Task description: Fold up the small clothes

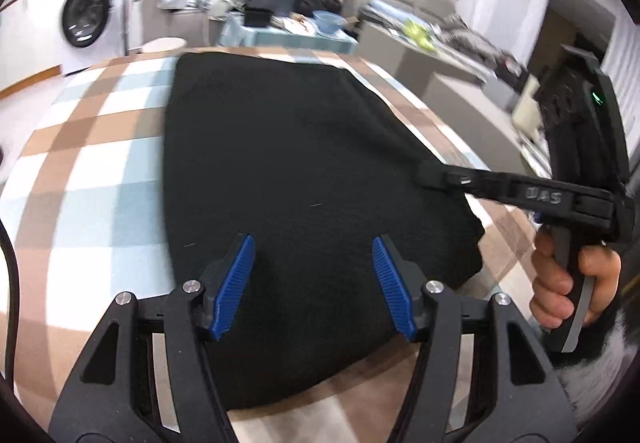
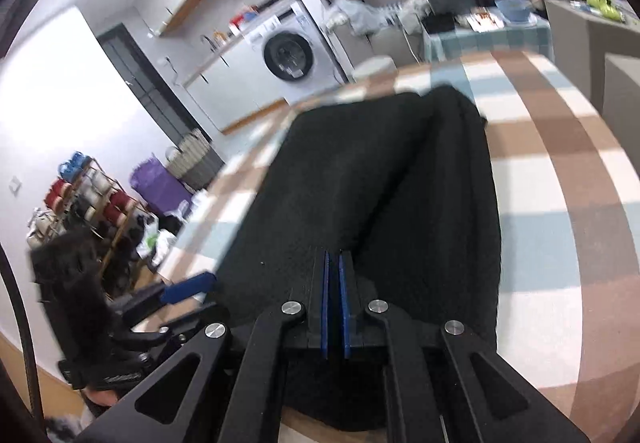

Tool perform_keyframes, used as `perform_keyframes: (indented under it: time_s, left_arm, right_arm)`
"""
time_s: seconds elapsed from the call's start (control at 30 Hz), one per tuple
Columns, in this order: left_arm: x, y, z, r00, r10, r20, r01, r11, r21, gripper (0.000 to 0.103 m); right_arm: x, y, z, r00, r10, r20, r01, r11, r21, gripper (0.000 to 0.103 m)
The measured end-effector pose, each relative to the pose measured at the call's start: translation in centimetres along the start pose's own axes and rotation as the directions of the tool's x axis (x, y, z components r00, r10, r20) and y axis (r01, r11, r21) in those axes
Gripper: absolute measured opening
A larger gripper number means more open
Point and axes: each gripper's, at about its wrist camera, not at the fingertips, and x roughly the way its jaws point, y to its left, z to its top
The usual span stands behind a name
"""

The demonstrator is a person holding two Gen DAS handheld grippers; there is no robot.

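A black garment (image 1: pixel 288 171) lies folded flat on a checked tablecloth (image 1: pixel 88 171). My left gripper (image 1: pixel 314 251) is open, its blue pads (image 1: pixel 236 279) spread above the garment's near part, holding nothing. My right gripper (image 1: pixel 430 177) reaches in from the right, its fingers on the garment's right edge. In the right wrist view the right gripper (image 2: pixel 334 263) has its blue pads nearly together over the black garment (image 2: pixel 380 183), where a raised fold runs away from the tips. Whether cloth is pinched between them I cannot tell. The left gripper (image 2: pixel 188 289) shows at lower left.
The checked tablecloth (image 2: pixel 560 203) covers the table around the garment. Behind stand a washing machine (image 1: pixel 86 19), a small table with a blue bowl (image 1: pixel 326 21) and black bags, a grey sofa (image 1: pixel 440 55) with clutter, and a shelf of yarn (image 2: pixel 88 203).
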Motion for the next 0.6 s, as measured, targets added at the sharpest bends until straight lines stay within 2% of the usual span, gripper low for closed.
perform_keyframes:
  time_s: [0.07, 0.1, 0.13, 0.17, 0.2, 0.27, 0.3, 0.33, 0.4, 0.5, 0.6]
  left_arm:
    - [1.0, -1.0, 0.0, 0.999, 0.024, -0.039, -0.022, 0.999, 0.032, 0.059]
    - [1.2, -1.4, -0.1, 0.999, 0.024, -0.047, -0.022, 0.999, 0.048, 0.059]
    - [1.1, -1.7, -0.2, 0.999, 0.021, -0.041, -0.018, 0.998, 0.060, 0.059]
    - [0.9, -2.1, -0.3, 0.999, 0.013, -0.037, -0.010, 0.998, 0.068, 0.059]
    - [0.8, -2.3, -0.4, 0.999, 0.003, -0.037, 0.000, 0.997, 0.075, 0.059]
    - [1.0, -2.5, -0.5, 0.999, -0.004, -0.044, 0.008, 0.997, 0.075, 0.059]
    - [1.4, -2.6, -0.5, 0.999, -0.001, -0.053, 0.005, 0.997, 0.076, 0.059]
    - [1.6, -2.6, -0.6, 0.998, 0.006, -0.060, -0.001, 0.997, 0.075, 0.059]
    - [1.8, -2.6, -0.7, 0.998, 0.010, -0.061, -0.005, 0.997, 0.072, 0.059]
    - [1.7, -2.6, -0.7, 0.998, 0.003, -0.058, 0.001, 0.998, 0.070, 0.059]
    - [2.0, -2.7, -0.6, 0.998, 0.008, -0.059, -0.003, 0.997, 0.080, 0.059]
  right_arm:
    - [-0.5, -0.5, -0.1, 0.999, 0.033, 0.008, -0.033, 0.999, 0.027, 0.004]
    - [-1.4, -0.3, -0.1, 0.997, 0.067, 0.046, -0.068, 0.998, 0.017, 0.004]
    - [-3.0, 0.1, -0.1, 0.985, 0.130, 0.117, -0.130, 0.991, -0.014, 0.000]
    - [-4.2, 0.4, -0.3, 0.971, 0.165, 0.174, -0.158, 0.986, -0.050, 0.000]
    - [-5.2, 0.5, -0.4, 0.972, 0.111, 0.208, -0.098, 0.993, -0.069, 0.000]
    - [-4.8, -0.3, -0.5, 0.985, 0.009, 0.174, -0.002, 0.999, -0.042, 0.000]
    - [-3.9, -1.1, -0.5, 0.993, -0.039, 0.113, 0.041, 0.999, -0.011, 0.000]
    - [-3.0, -1.9, -0.8, 0.997, -0.050, 0.053, 0.049, 0.999, 0.018, 0.001]
    - [-2.6, -2.4, -1.3, 1.000, -0.004, 0.020, 0.003, 0.999, 0.037, 0.002]
    - [-2.6, -2.6, -2.0, 0.998, 0.057, -0.003, -0.057, 0.997, 0.058, 0.016]
    - [-1.6, -2.8, -2.7, 0.992, 0.116, -0.040, -0.112, 0.990, 0.082, 0.024]
